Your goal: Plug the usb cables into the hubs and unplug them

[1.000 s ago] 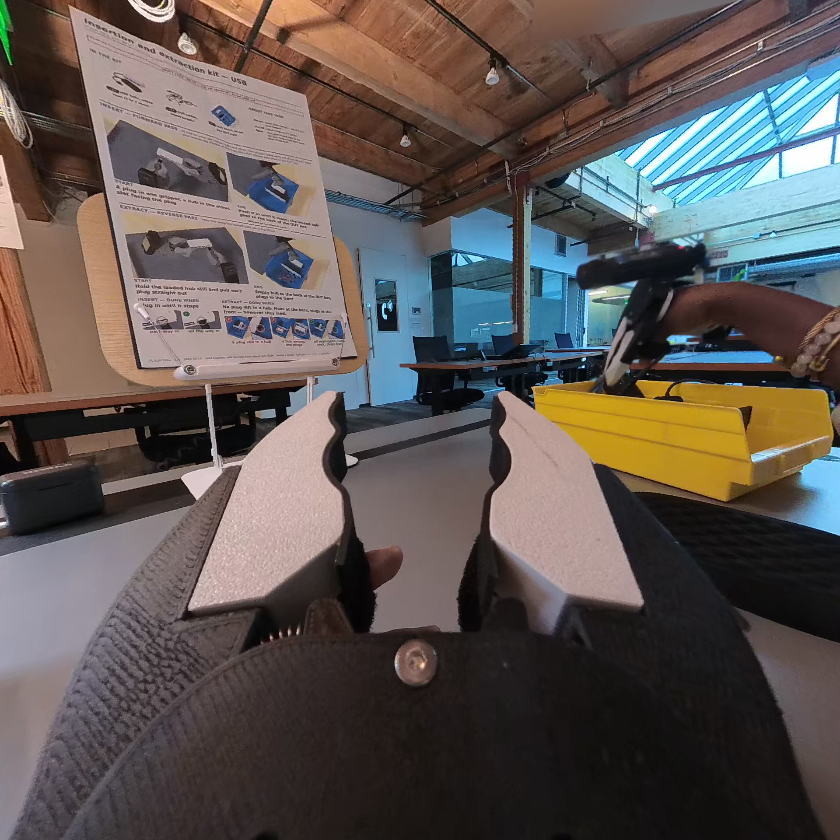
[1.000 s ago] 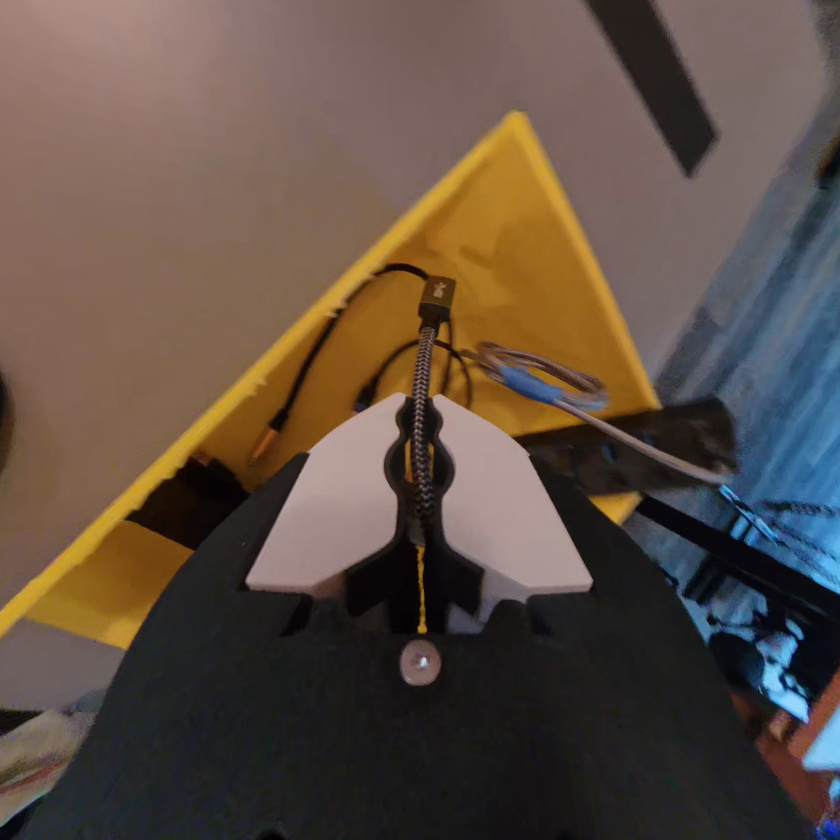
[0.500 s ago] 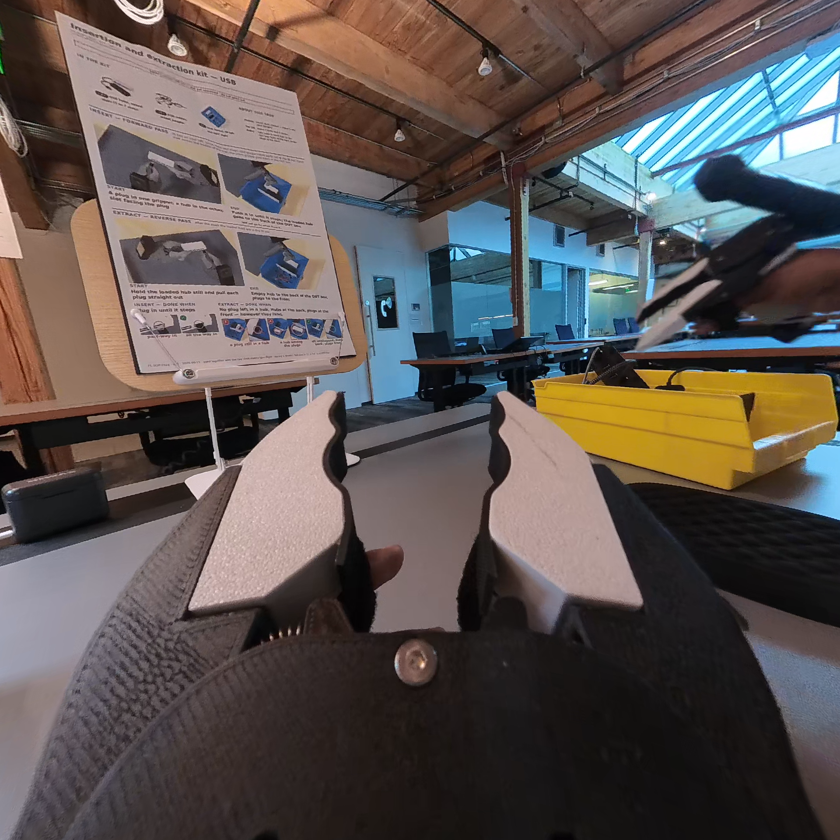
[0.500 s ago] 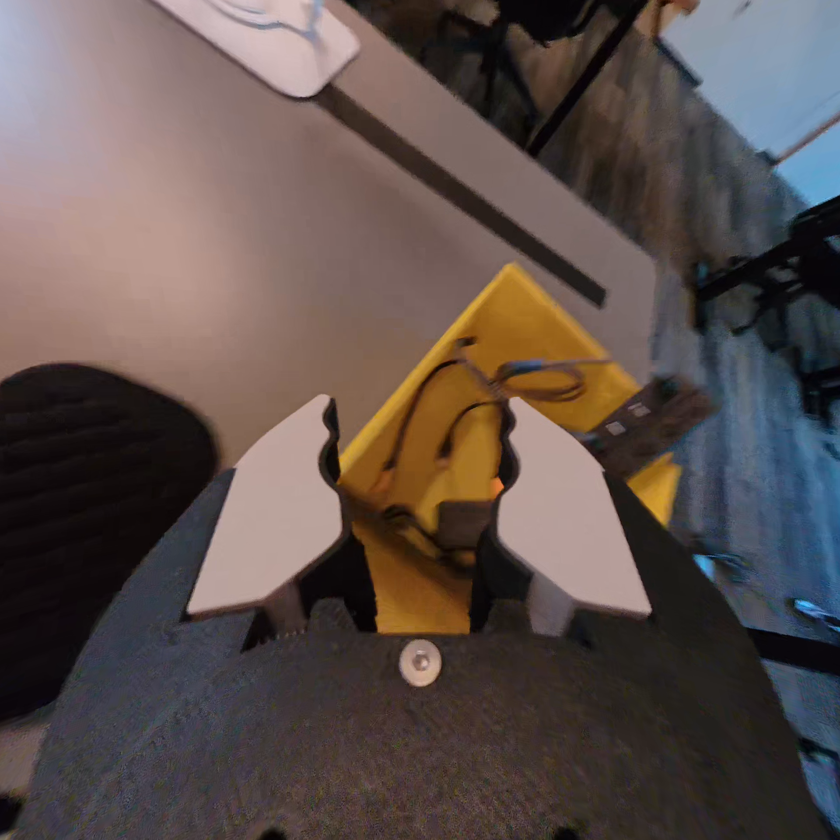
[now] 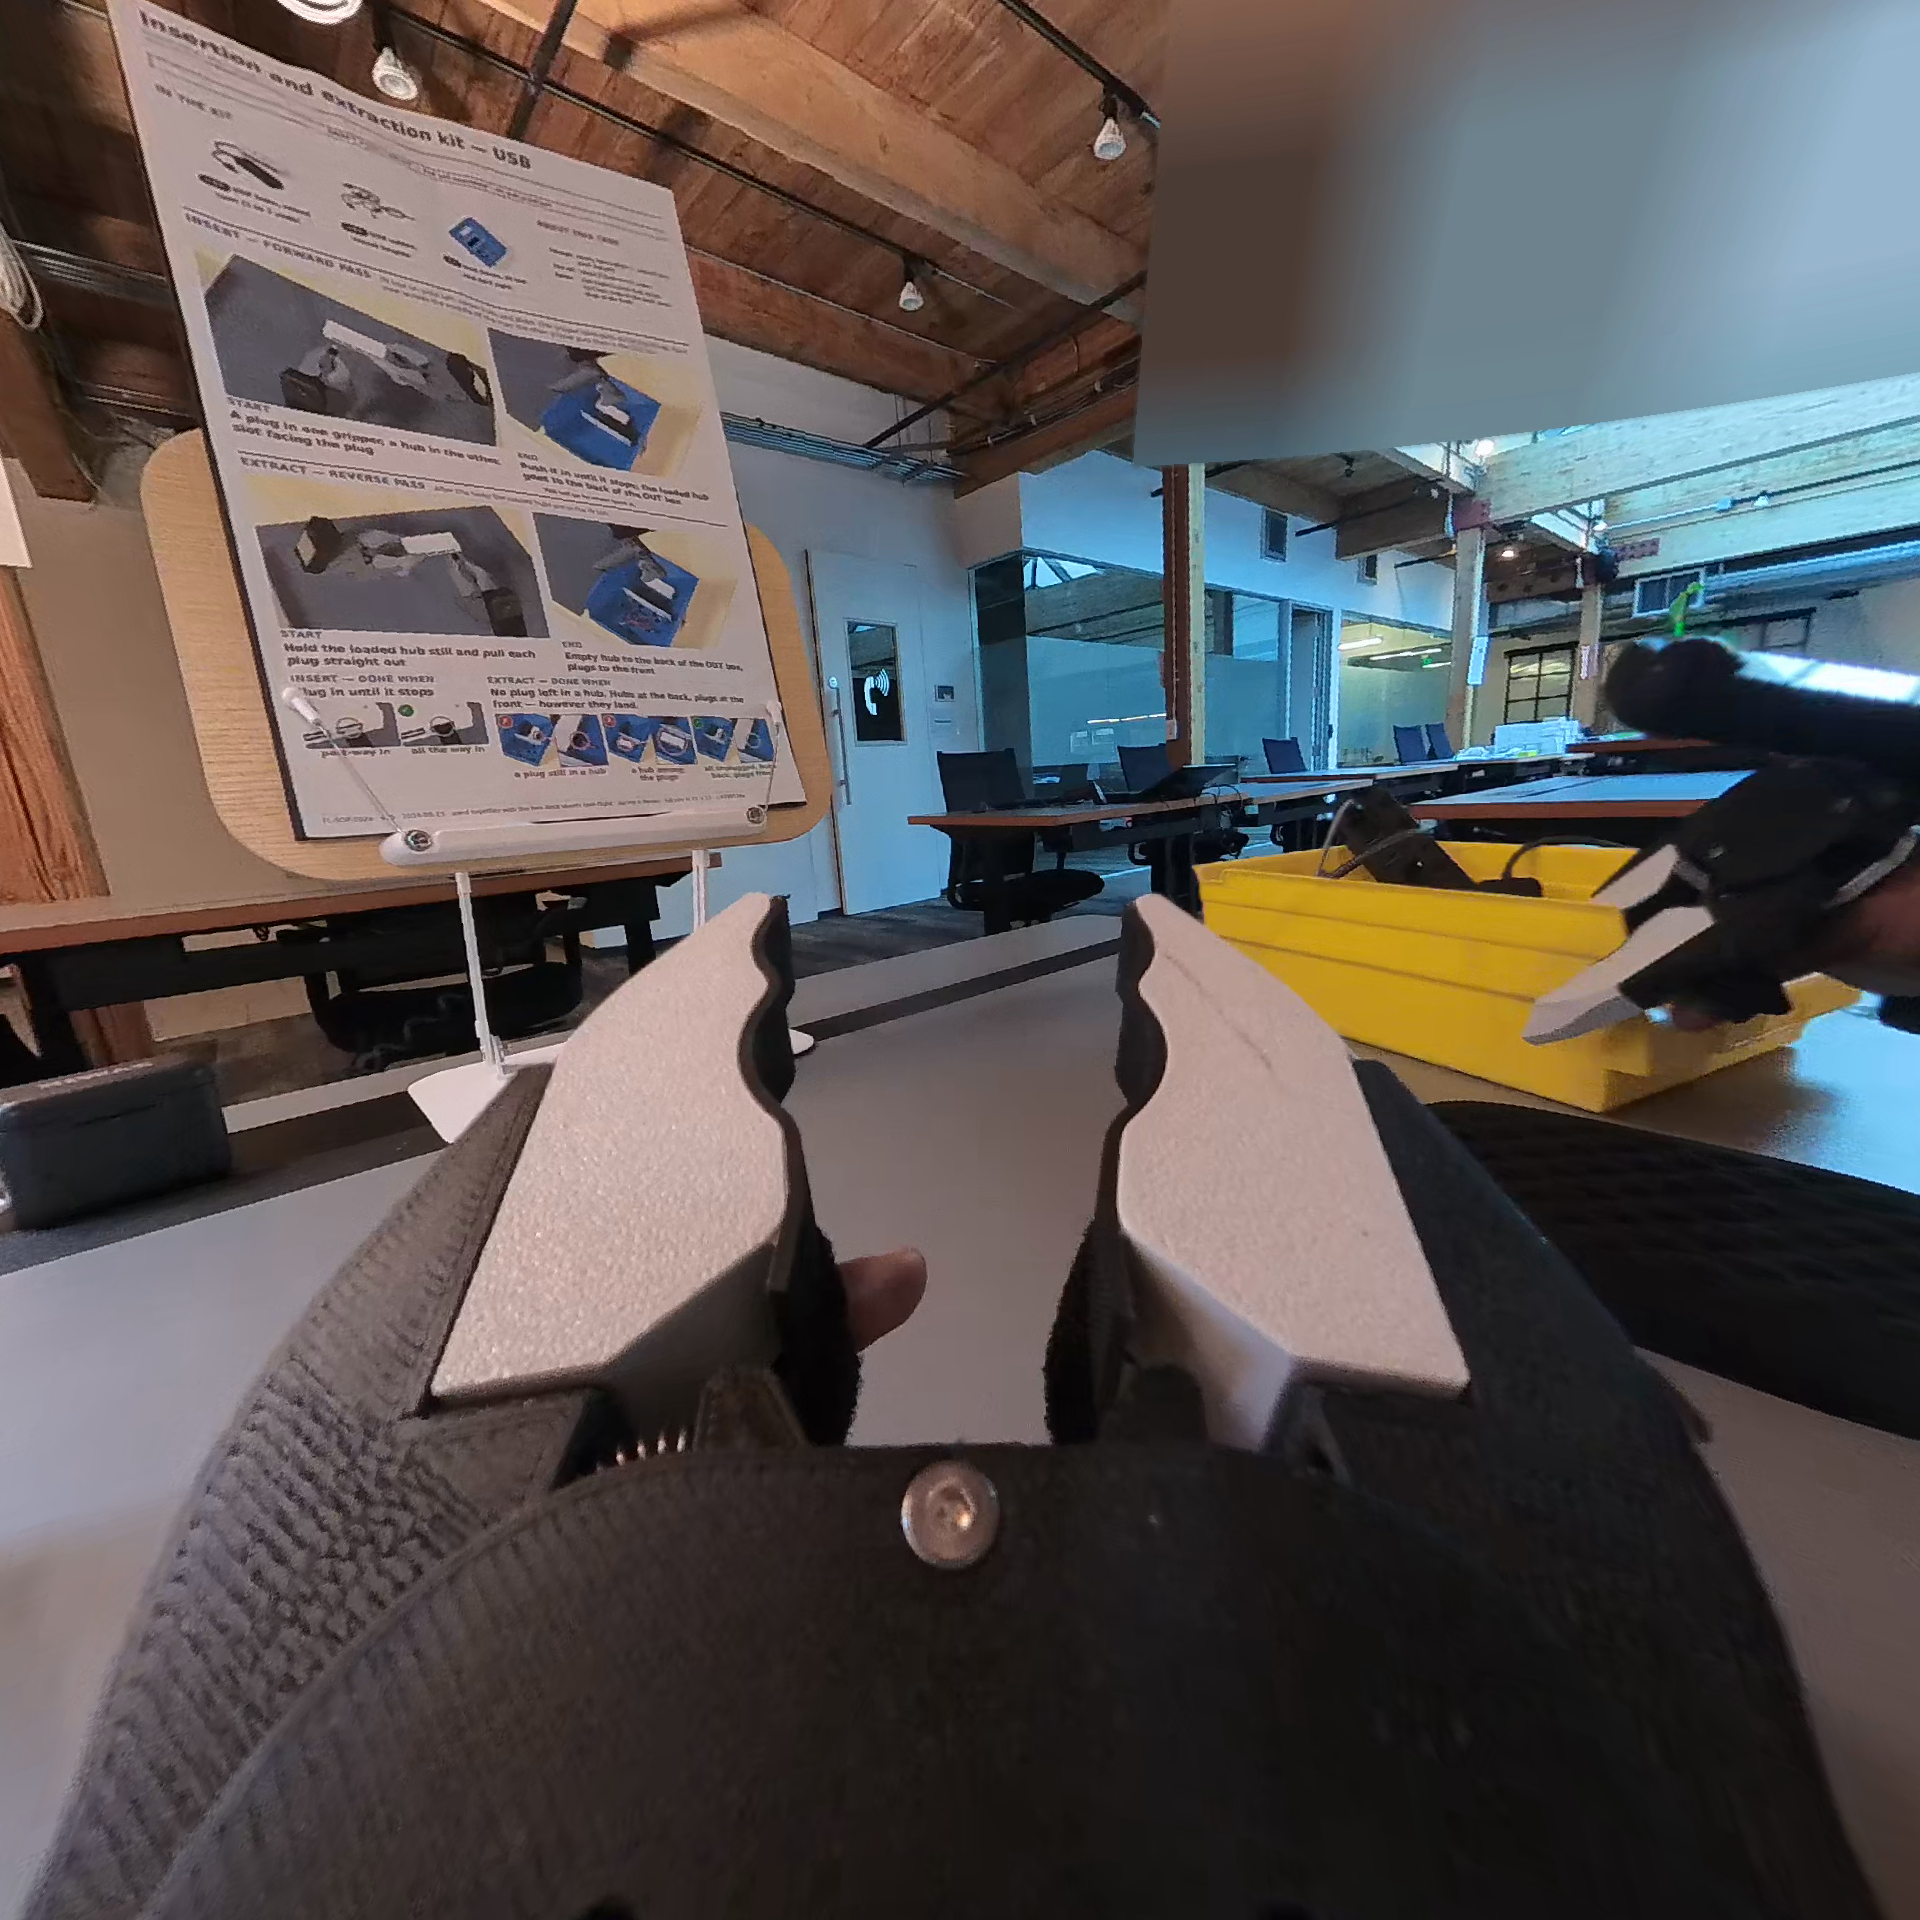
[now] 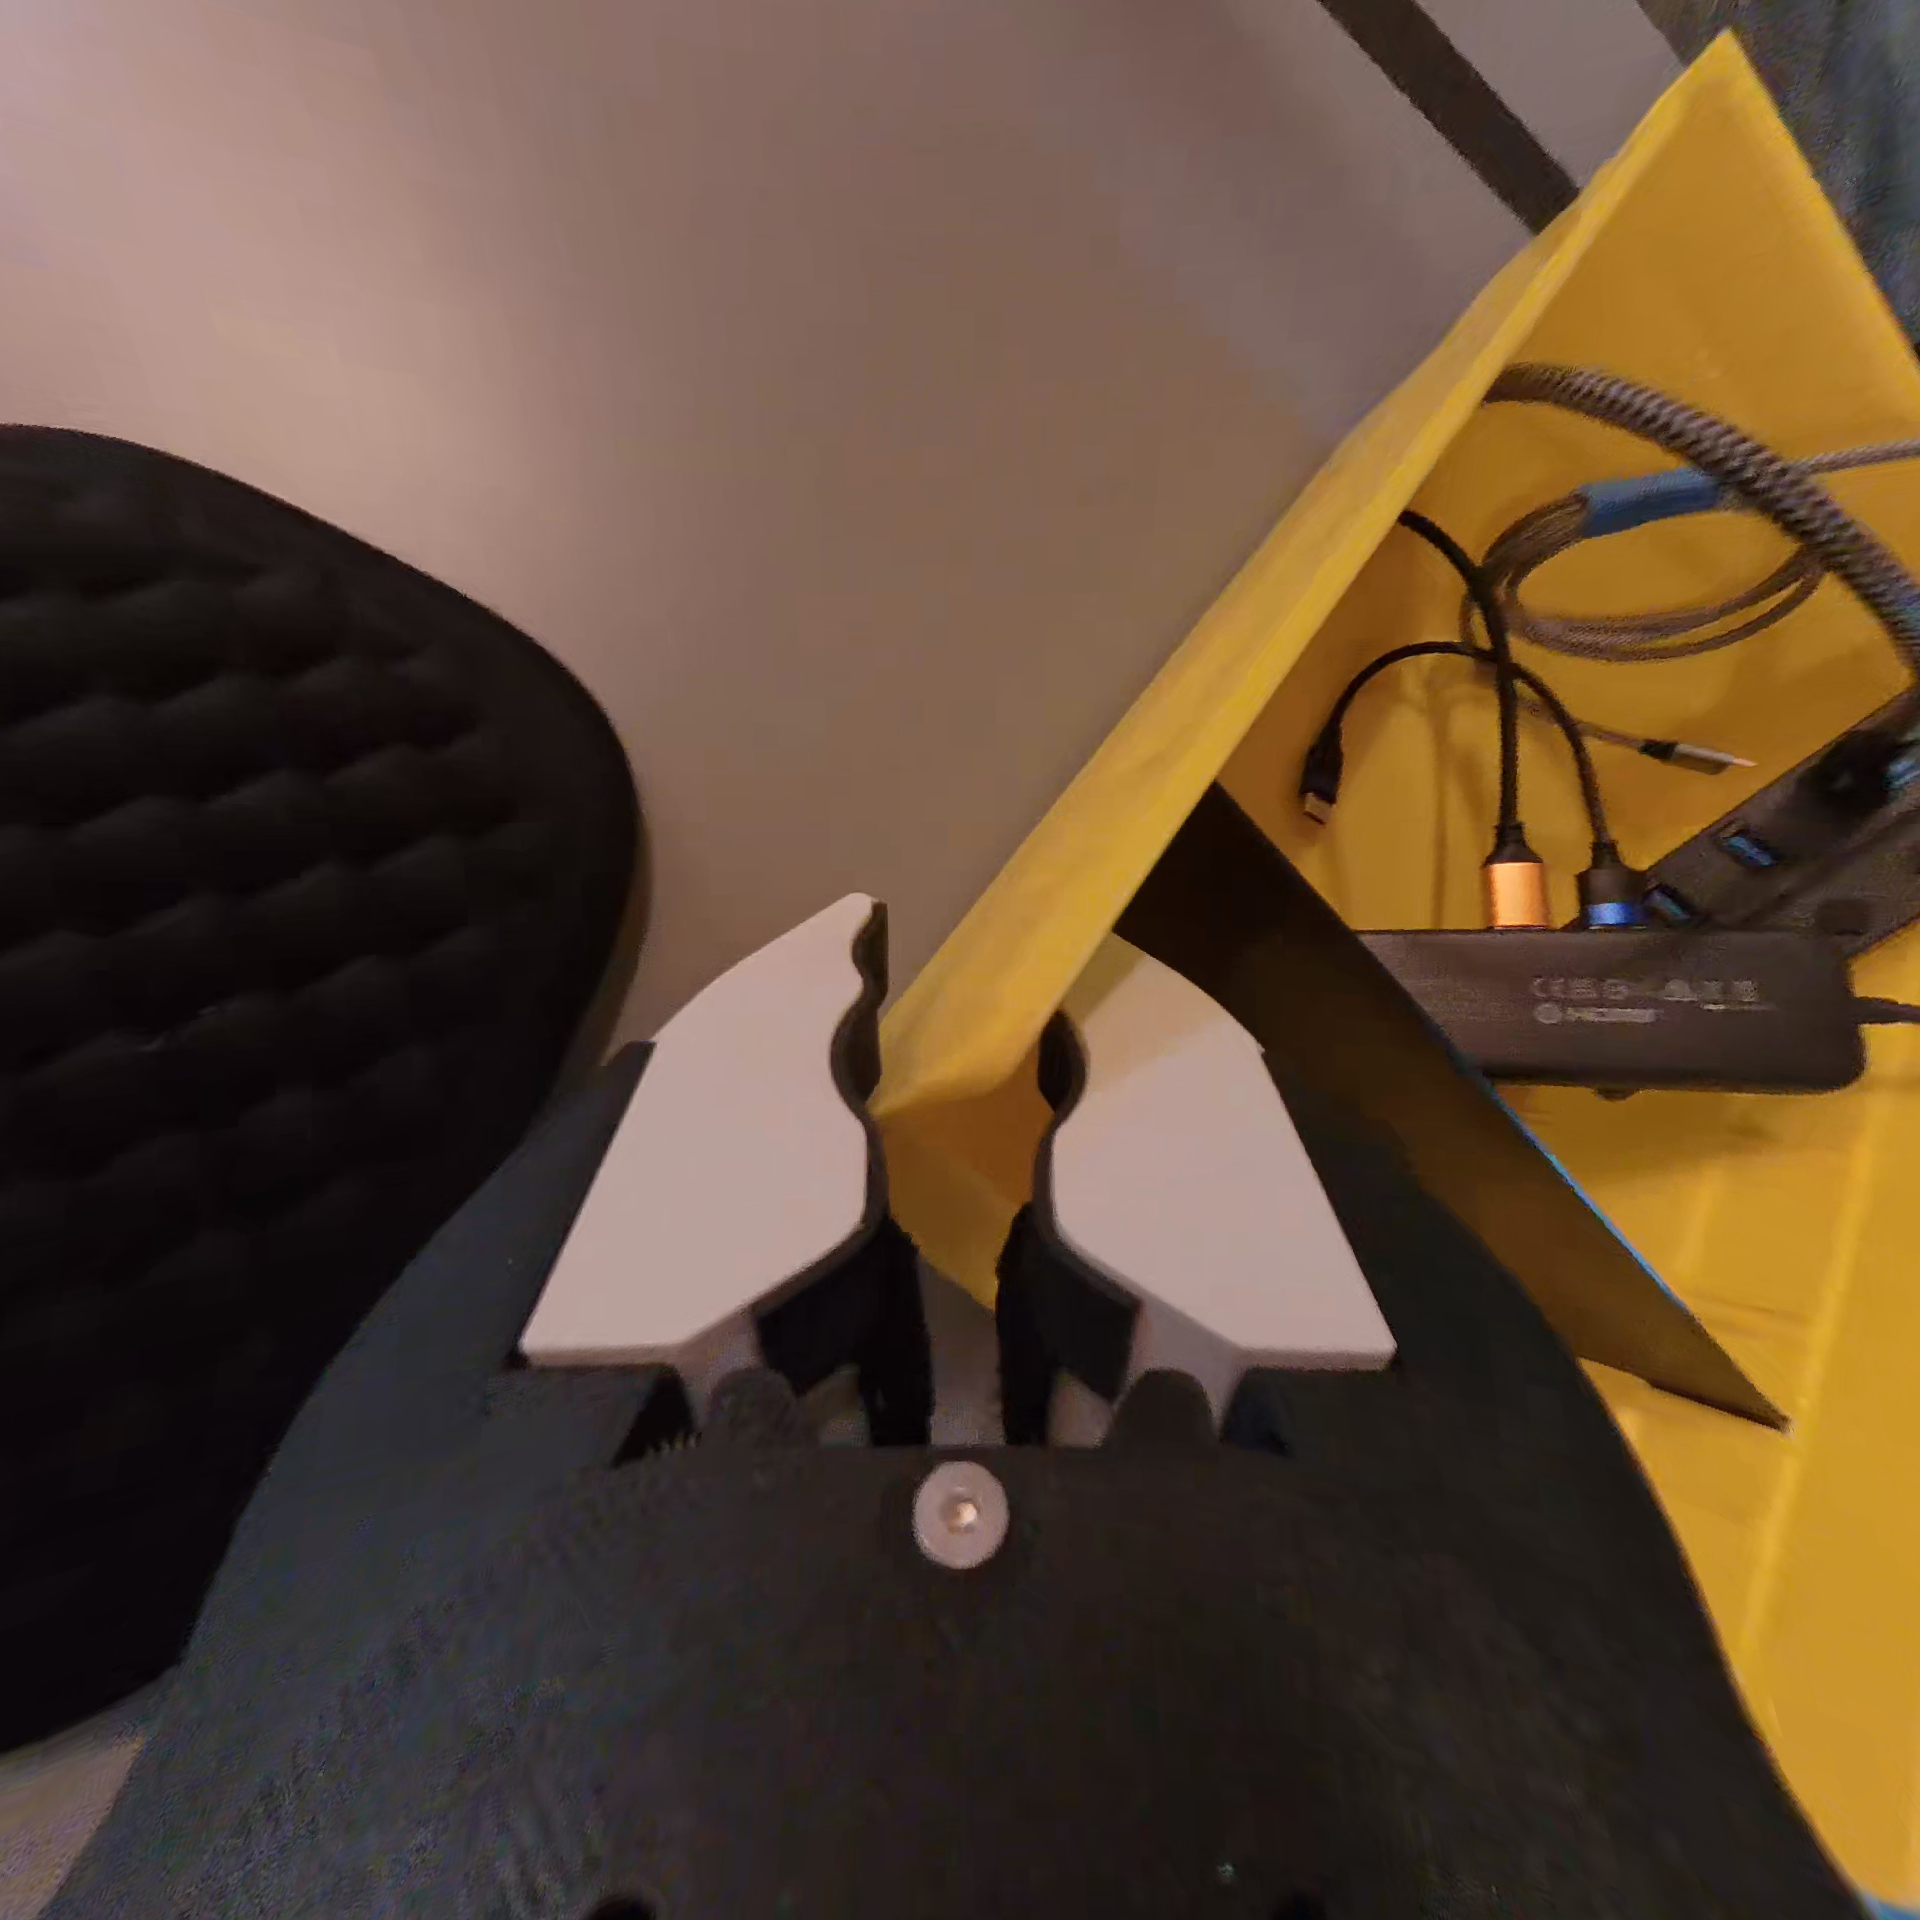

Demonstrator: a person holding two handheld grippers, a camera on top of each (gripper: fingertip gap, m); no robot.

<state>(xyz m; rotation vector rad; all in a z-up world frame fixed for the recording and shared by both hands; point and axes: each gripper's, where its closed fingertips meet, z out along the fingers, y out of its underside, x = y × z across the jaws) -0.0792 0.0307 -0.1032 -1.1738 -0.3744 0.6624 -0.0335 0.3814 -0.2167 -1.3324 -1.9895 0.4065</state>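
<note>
The left gripper rests low over the grey tabletop, its two pale fingers spread apart with nothing between them but bare surface; a fingertip of the person holding it shows between the finger bases. Past its tips, toward the tabletop's far edge, an instruction sheet leans on a wooden board on a thin white stand. A dark case sits at the far left edge.

Toward the right side of the tabletop stands a yellow bin. The right gripper hangs over the bin's near corner, fingers parted and gripping nothing; the yellow rim of the bin runs up between them. From the left wrist view its white fingertips appear just in front of the bin's near wall; I cannot tell if they touch it.

Inside the bin lies a black USB hub with two short cables plugged into its long side, one with an orange plug, one with a blue-ringed plug. A third thin black cable ends loose beside them. A coil of grey braided cable with a blue band lies deeper in the bin, and a second dark hub with blue ports leans against the first.

A black quilted pad lies on the tabletop beside the bin, between the two grippers.
</note>
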